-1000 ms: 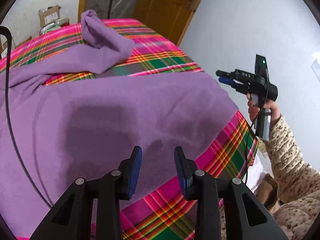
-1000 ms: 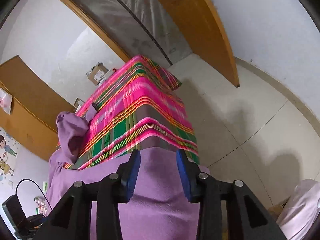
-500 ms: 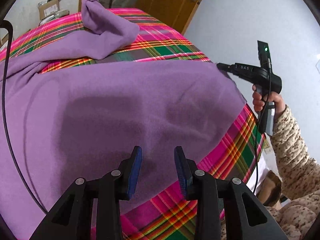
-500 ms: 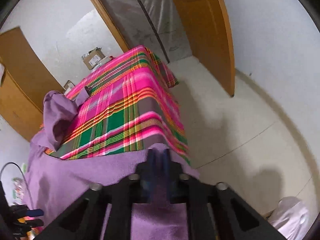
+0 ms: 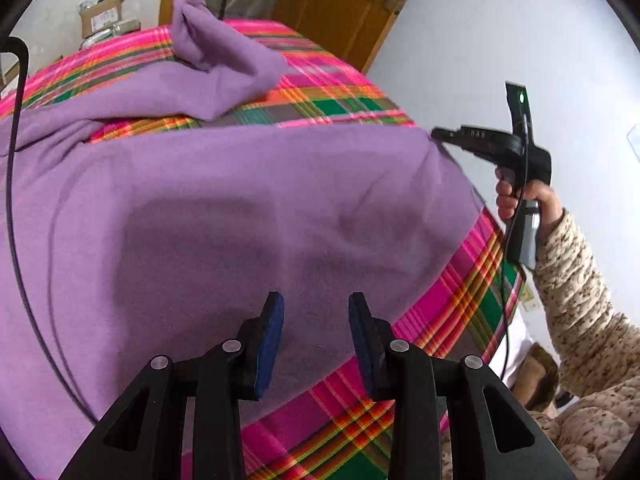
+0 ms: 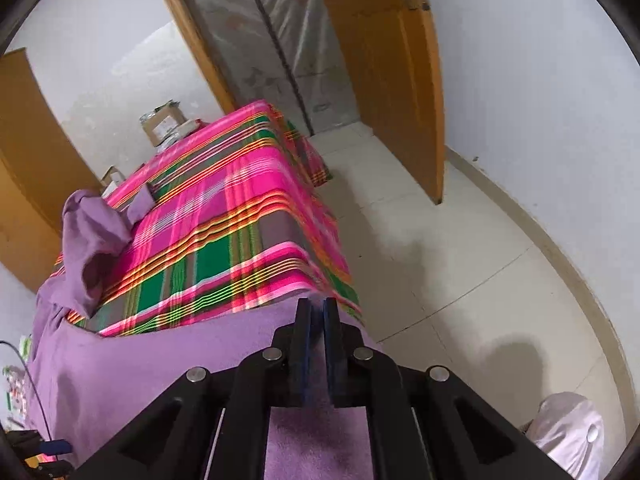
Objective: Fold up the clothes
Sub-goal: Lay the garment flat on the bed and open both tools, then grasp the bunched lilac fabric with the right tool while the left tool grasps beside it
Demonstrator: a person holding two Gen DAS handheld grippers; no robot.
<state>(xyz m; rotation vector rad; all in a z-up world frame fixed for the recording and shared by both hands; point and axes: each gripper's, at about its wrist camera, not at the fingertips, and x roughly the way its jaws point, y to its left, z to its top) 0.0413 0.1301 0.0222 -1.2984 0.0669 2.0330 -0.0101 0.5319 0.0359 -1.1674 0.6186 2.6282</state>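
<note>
Purple garment (image 5: 224,208) spread over the plaid-covered counter (image 5: 452,312)

The left gripper (image 5: 316,336) hovered above the garment's near part, its blue-padded fingers (image 5: 270,340) parted with nothing between them. At the counter's right edge, the right gripper (image 5: 438,135), held by a hand (image 5: 520,196) in a speckled sleeve (image 5: 576,292), pinched the garment's corner. A bunched sleeve of the garment (image 5: 216,52) lay toward the far edge.

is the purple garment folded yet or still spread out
Mostly spread: the purple fleece garment lies flat across the plaid-covered table, only one sleeve bunched.

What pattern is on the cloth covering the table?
A bright plaid tablecloth in pink, green, orange and grey stripes, clearest in the right wrist view.
</note>
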